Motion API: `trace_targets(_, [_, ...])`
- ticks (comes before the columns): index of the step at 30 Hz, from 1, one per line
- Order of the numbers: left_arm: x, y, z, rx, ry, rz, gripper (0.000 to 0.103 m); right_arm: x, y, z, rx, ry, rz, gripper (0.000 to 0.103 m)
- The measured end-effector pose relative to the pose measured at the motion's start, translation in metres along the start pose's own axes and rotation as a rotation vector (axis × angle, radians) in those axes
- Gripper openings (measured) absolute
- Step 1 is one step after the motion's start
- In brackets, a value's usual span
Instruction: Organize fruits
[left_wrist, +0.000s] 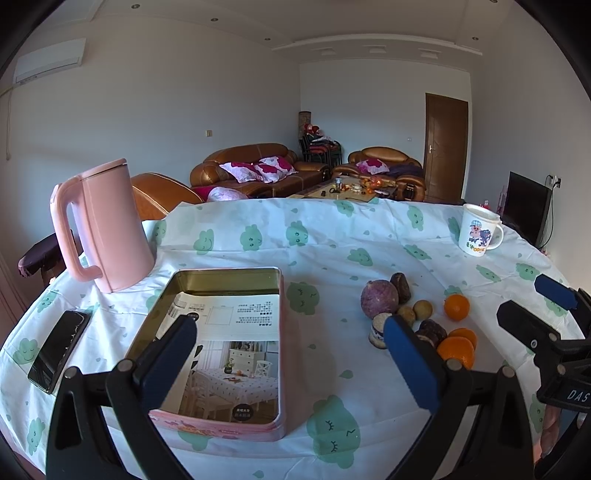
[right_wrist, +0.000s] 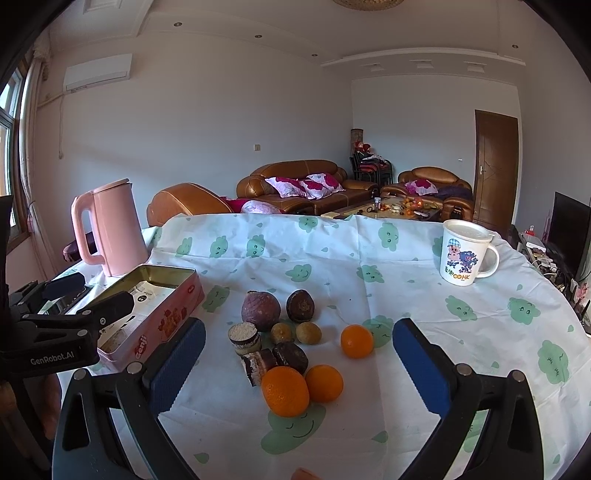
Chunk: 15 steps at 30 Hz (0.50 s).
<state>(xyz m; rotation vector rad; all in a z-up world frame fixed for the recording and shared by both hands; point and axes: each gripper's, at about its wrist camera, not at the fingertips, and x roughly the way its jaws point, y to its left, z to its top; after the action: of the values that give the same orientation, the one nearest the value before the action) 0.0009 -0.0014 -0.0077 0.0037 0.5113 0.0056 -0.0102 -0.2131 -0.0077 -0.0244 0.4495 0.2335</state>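
- Blue-padded fingers of the left gripper (left_wrist: 291, 362) fill the bottom of the left wrist view, spread wide and holding nothing; its left finger hangs over the near end of the tin.
- Right gripper (right_wrist: 299, 365) likewise fills the bottom of the right wrist view — jaws wide apart, empty, with the fruit pile between and just beyond its pads.
- Pink tin (left_wrist: 221, 347), lid off, lies at lower centre-left of the left view with a printed leaflet (left_wrist: 236, 354) inside; in the right view it sits at left, beside the fruit.
- Fruit lies loose on the tablecloth (right_wrist: 369, 243), none in the tin: three oranges (right_wrist: 285, 390) — two touching at the front, one (right_wrist: 356, 340) apart to the right.
- Behind them, a large purplish round fruit (right_wrist: 260, 309), a dark brown one (right_wrist: 300, 305) beside it, and two small tan fruits (right_wrist: 309, 333) in front.
- Small round cakes (right_wrist: 243, 338) and dark wrapped pieces sit among the fruit, left of the front oranges.
- Pink kettle (left_wrist: 105, 229) stands upright at upper left of the table, behind the tin.
- Black phone (left_wrist: 59, 350) lies flat at far left in the left view.
- Cartoon mug (right_wrist: 467, 253) with a lid stands at the right, well apart from the fruit.
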Motion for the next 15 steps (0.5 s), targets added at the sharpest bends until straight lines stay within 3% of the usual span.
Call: trace_targets(15, [-0.0003, -0.0001, 0.0005, 0.001, 0.0, 0.001, 0.103, 0.0013, 0.0013, -0.006, 0.005, 0.008, 0.005, 0.102])
